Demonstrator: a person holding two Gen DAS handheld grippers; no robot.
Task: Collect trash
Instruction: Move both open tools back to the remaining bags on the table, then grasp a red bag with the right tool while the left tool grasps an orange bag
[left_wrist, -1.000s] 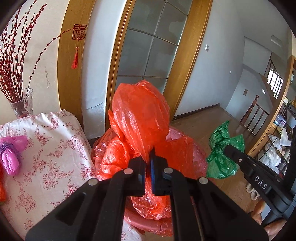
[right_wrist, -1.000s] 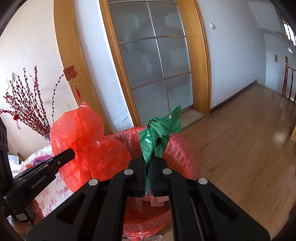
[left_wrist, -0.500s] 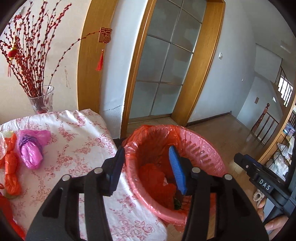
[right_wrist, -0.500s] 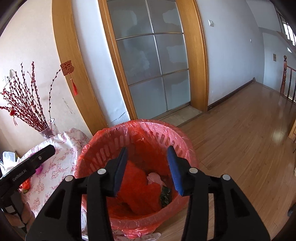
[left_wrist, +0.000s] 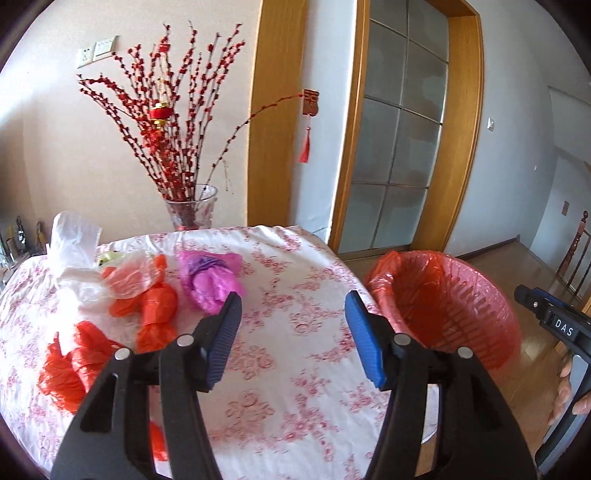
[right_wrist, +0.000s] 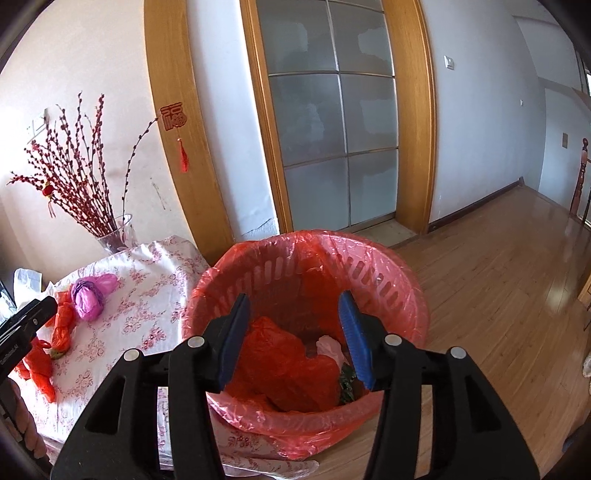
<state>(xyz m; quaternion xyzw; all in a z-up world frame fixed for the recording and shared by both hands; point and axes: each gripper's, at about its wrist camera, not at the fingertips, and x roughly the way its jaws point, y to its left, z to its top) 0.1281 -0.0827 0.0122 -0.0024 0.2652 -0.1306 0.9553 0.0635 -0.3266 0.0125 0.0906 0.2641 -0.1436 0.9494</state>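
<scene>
The right gripper (right_wrist: 293, 338) hung above the red basket (right_wrist: 402, 295), which had a red plastic liner. Its jaws were opening and nothing was between them. Inside the basket lay a red bag (right_wrist: 288, 365), a pale pink piece (right_wrist: 330, 347) and something dark green (right_wrist: 347, 384). The basket stood on the wooden floor (right_wrist: 498, 295), just beside the table with a floral cloth (right_wrist: 147, 295). On the cloth were a pink bag (right_wrist: 90, 295) and some red bags (right_wrist: 62, 325). The left gripper (right_wrist: 26, 325) showed at the left edge.
</scene>
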